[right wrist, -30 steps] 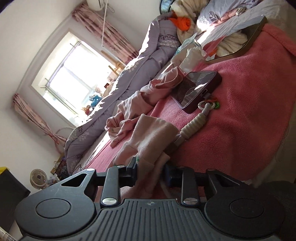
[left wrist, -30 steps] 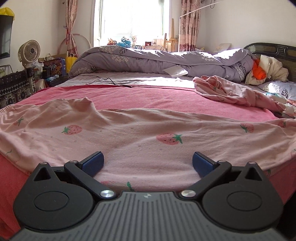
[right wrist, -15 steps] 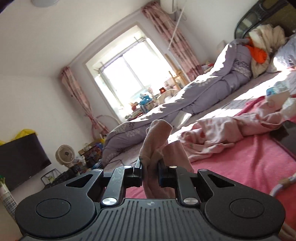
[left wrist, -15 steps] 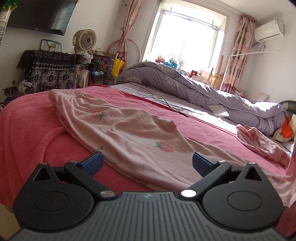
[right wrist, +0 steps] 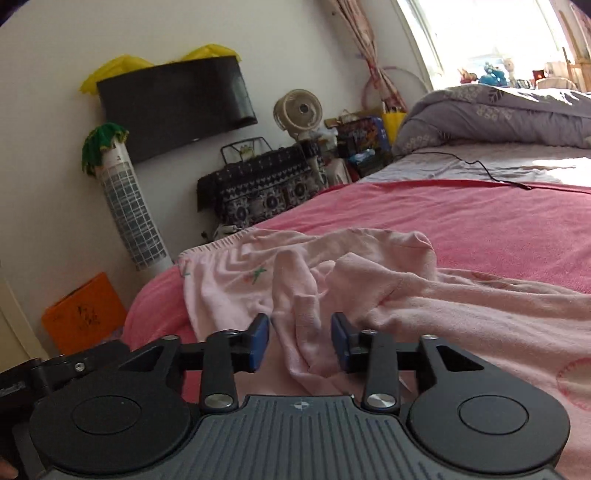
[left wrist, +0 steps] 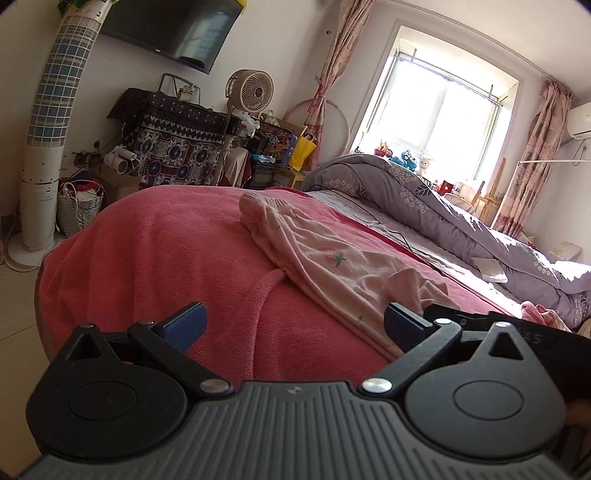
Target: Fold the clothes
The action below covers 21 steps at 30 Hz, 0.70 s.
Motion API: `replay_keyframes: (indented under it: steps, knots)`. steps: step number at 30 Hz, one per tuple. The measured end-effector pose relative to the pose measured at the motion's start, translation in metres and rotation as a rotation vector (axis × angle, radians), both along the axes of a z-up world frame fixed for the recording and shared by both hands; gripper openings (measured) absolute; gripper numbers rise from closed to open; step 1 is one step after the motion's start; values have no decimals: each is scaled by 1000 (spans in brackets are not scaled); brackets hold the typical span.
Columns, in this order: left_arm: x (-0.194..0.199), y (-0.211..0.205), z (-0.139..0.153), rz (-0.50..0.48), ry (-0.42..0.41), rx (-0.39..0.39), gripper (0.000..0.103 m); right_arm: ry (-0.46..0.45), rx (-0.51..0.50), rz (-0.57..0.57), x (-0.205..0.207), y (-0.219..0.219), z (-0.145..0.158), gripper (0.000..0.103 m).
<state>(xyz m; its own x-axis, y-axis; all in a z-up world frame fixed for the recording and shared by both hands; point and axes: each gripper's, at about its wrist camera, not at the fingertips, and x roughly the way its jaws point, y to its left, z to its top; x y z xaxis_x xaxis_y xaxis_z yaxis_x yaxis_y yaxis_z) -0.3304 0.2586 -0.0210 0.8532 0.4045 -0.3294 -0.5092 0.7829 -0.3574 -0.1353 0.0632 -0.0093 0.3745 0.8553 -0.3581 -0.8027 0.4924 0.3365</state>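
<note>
Right wrist view, nearest first: my right gripper [right wrist: 300, 341] sits low centre, jaws partly apart and just opened; a ridge of the pink garment [right wrist: 369, 295] lies between the blue pads [right wrist: 258, 341] but neither pad presses it, so nothing is gripped. Left wrist view: left gripper [left wrist: 293, 325] at bottom centre, jaws spread wide and empty over the red blanket [left wrist: 177, 251]. The garment's near edge passes just beside the right-hand pad [left wrist: 404, 325]; I cannot tell whether it touches. The dark body of the other gripper [left wrist: 517, 332] intrudes at right, covering the garment's near end.

Garment [left wrist: 325, 258]: one piece, pale pink with strawberry print, lying on the blanket. In the left view its long axis runs diagonally, from lower right near the pad up to a bunched end at upper centre.

Beyond: one grey quilt [left wrist: 424, 192] along the far side of the bed, a black cable [right wrist: 480, 166] across the sheet, one round fan [left wrist: 251, 90], one tower fan [left wrist: 55, 122], one wall screen [left wrist: 173, 29], one window [left wrist: 443, 107].
</note>
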Motion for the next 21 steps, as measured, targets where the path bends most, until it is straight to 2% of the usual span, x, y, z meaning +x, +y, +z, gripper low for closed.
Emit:
replay_keyframes:
  steps: [1, 6, 9, 12, 16, 19, 21]
  knots:
    - [4, -2, 1, -14, -3, 7, 103, -4, 22, -3, -5, -13, 5, 73]
    - [39, -29, 17, -143, -38, 77, 103, -105, 31, -123, -14, -88, 26, 73]
    - [67, -48, 25, -223, -44, 139, 103, -172, -15, -239, -18, -123, 25, 74]
    - [90, -59, 25, -258, -34, 154, 103, -199, -47, -335, -19, -152, 17, 77]
    - [114, -61, 16, -278, -19, 124, 102, -248, -114, -403, -27, -174, 2, 79]
    - [130, -57, 3, -242, 60, 92, 101, -305, -178, -409, -38, -180, -10, 80]
    - [137, -56, -5, -201, 116, 107, 97, -350, -217, -391, -46, -176, -15, 81]
